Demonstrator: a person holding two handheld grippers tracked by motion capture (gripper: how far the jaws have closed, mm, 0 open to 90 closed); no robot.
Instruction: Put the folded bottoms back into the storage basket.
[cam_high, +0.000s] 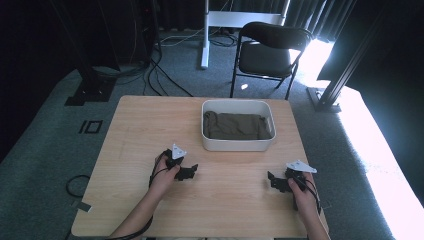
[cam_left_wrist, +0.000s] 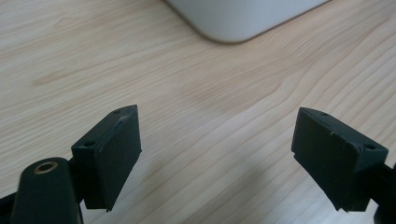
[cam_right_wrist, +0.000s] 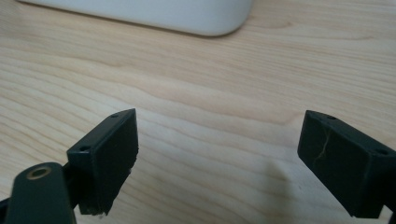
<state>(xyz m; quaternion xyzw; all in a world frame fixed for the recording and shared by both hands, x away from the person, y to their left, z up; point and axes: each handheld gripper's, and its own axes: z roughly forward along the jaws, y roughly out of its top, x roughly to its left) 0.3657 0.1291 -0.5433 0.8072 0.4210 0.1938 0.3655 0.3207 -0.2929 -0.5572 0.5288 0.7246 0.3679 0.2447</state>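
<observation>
Cloth (cam_high: 237, 126) folded in white bin (cam_high: 238, 145), well beyond both grippers' fingers (cam_left_wrist: 109, 154); fingers apart, empty, over bare table (cam_high: 140, 125).

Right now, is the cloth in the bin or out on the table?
In. The dark cloth lies inside the white bin, below its rim.

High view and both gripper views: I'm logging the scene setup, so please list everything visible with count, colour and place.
Rectangular plastic bin: one, white, far middle of the table.
Folded cloth: one, olive-brown, lying inside the bin.
Wooden table: one, light wood, centre.
Folding chair: one, black, on the carpet beyond the table.
Cables: several, black, on the grey carpet at far left.
Left hand-held gripper: one, black, jaws open, low over the table's near left.
Right hand-held gripper: one, black, jaws open, low over the near right.
</observation>
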